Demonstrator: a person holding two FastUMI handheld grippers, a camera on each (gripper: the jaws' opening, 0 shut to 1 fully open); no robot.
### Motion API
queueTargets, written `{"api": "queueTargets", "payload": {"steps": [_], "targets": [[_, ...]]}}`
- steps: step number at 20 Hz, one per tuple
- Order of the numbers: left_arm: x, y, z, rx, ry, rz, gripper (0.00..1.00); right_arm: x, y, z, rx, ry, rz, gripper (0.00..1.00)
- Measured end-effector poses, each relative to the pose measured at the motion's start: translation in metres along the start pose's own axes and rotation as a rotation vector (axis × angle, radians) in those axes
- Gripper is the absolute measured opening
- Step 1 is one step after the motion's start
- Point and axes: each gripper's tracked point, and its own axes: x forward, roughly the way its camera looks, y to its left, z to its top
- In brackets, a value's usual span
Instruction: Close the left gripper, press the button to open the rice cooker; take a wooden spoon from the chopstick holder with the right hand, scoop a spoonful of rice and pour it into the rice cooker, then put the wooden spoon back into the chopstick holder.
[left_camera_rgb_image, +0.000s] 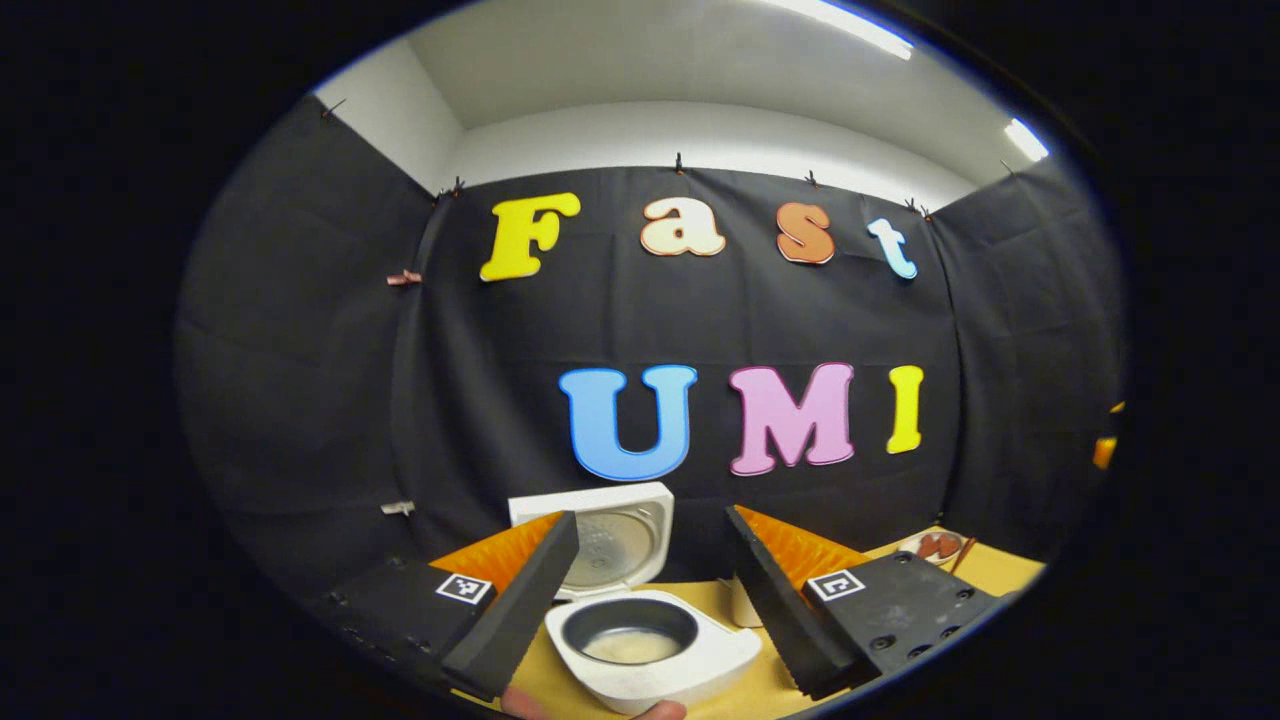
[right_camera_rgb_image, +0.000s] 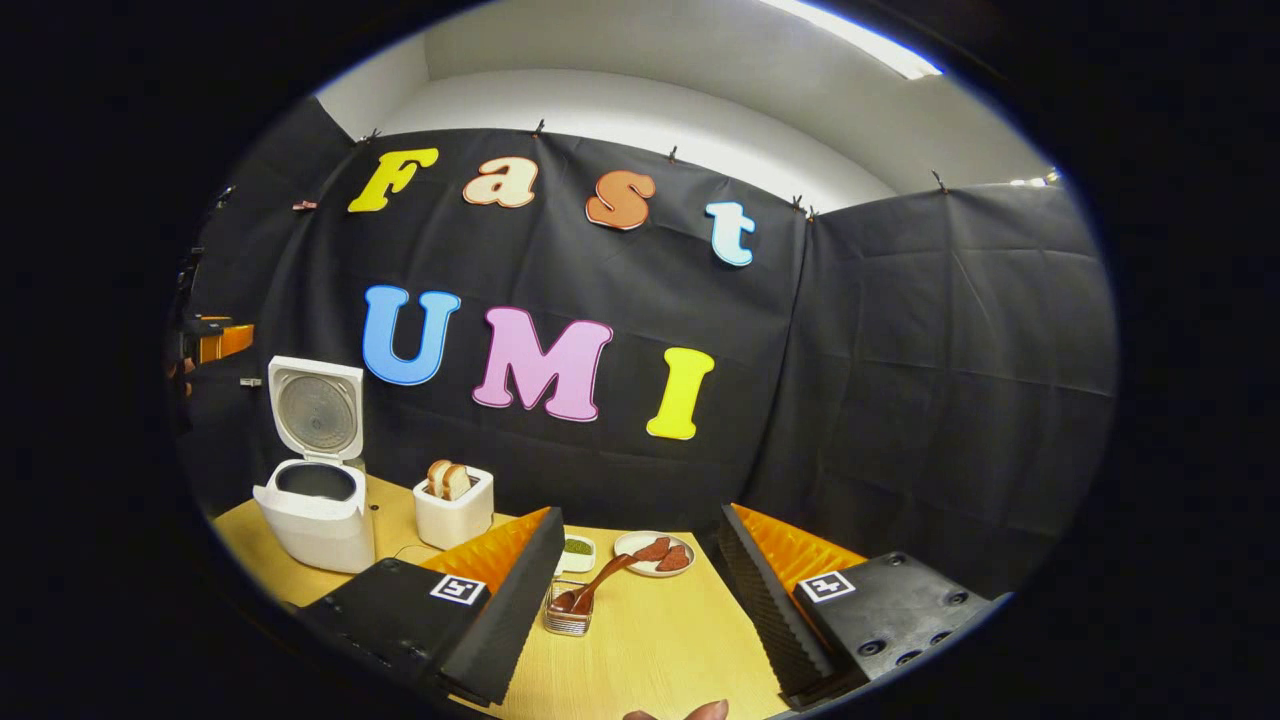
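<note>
The rice cooker (right_camera_rgb_image: 315, 500) stands open at the far left of the table (right_camera_rgb_image: 650, 650), lid upright behind the body. Seen from the left gripper view, its dark inner pot (left_camera_rgb_image: 630, 630) holds a pale layer of rice at the bottom, so I judge the pouring step done. The body is white and blocky, with a ribbed metal plate inside the lid.

To the right of the rice cooker sits a white toaster (right_camera_rgb_image: 455, 508) with two slices of bread. Further right and nearer me is a small wire holder (right_camera_rgb_image: 568, 610), with the wooden spoon (right_camera_rgb_image: 598, 583) resting in it and leaning out to the right. Just beyond are a small dish of green stuff (right_camera_rgb_image: 578, 548) and a plate (right_camera_rgb_image: 655, 553) with reddish pieces.

The right gripper (right_camera_rgb_image: 640, 600) has its fingers spread wide and empty, above the table with the holder between them. The left gripper (left_camera_rgb_image: 650, 600) is likewise wide and empty, framing the rice cooker.

I judge the spoon returned. I would withdraw the right gripper straight back, keeping clear of the leaning handle.
</note>
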Motion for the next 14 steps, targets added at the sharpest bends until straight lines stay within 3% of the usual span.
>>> {"api": "queueTargets", "payload": {"steps": [3, 8, 14], "targets": [[-0.006, -0.005, 0.0, -0.033, -0.014, 0.006, 0.97, 0.008, -0.003, -0.011, 0.014, 0.006, 0.012, 0.97], [-0.023, -0.012, -0.019, -0.003, 0.031, 0.066, 0.98, 0.038, 0.002, -0.043, 0.041, 0.046, 0.08, 0.97], [-0.033, -0.034, -0.031, 0.008, 0.074, 0.095, 0.98, 0.091, 0.017, -0.112, 0.074, 0.171, 0.176, 0.98]]}}
